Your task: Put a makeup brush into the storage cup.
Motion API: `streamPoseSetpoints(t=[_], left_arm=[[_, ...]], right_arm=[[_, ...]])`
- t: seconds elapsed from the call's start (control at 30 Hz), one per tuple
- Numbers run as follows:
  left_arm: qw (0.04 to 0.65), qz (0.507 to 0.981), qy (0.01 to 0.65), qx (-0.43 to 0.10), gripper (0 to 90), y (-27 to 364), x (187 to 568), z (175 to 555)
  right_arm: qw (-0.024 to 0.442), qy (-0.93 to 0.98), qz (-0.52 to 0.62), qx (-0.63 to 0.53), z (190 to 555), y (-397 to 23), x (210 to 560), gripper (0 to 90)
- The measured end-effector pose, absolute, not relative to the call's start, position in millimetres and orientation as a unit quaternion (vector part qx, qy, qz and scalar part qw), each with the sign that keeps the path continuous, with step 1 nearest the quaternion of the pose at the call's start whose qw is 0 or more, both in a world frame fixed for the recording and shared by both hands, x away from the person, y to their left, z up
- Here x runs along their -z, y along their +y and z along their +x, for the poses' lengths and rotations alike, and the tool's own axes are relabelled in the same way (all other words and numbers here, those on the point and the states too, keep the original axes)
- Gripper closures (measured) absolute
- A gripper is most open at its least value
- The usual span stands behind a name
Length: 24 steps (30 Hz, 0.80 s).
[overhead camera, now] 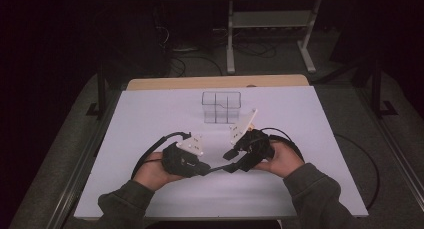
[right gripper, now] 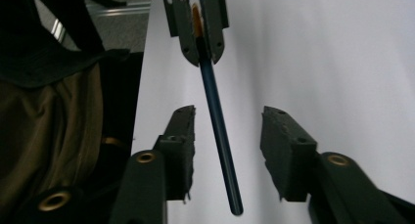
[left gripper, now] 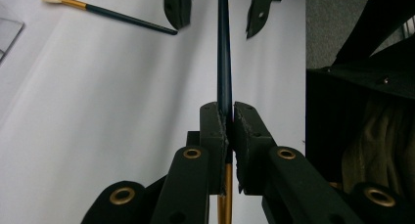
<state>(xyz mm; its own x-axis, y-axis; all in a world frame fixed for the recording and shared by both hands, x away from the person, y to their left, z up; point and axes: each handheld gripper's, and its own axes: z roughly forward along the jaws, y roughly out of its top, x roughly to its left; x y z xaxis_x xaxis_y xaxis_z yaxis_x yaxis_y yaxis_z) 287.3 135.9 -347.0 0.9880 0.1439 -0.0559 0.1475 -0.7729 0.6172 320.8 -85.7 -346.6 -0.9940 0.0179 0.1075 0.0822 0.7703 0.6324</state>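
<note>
A thin dark blue brush handle [left gripper: 223,48] with a gold ferrule at its near end runs straight out from my left gripper [left gripper: 228,111], which is shut on it. In the high view both grippers meet low over the white table, the left gripper [overhead camera: 206,168] pointing right and the right gripper [overhead camera: 229,160] pointing left. In the right gripper view the handle [right gripper: 220,136] passes slantwise between the jaws of my right gripper [right gripper: 228,114]. Those jaws stand apart on either side of it, with a gap at each pad. The left gripper [right gripper: 200,43] holds the far end there.
A second brush [left gripper: 117,16] with a cream tip lies on the white table [overhead camera: 150,119] beyond the grippers. A clear divided box [overhead camera: 221,107] stands at the middle back. The table's edge and dark floor lie close beside the hands in both gripper views.
</note>
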Motion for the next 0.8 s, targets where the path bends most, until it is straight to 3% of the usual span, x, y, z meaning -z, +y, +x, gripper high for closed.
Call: streamPoseSetpoints(t=[0.4, 0.8], left_arm=[[0.325, 0.944, 0.061, 0.011, 83.3, 129.2, 347.9, 284.9], [0.331, 0.942, 0.06, 0.02, 81.3, 128.2, 348.6, 285.6]], right_arm=[[0.081, -0.938, 0.0, 0.336, 318.6, -82.7, 356.6, 81.2], [0.088, -0.932, 0.003, 0.351, 315.5, -90.4, 361.1, 83.8]])
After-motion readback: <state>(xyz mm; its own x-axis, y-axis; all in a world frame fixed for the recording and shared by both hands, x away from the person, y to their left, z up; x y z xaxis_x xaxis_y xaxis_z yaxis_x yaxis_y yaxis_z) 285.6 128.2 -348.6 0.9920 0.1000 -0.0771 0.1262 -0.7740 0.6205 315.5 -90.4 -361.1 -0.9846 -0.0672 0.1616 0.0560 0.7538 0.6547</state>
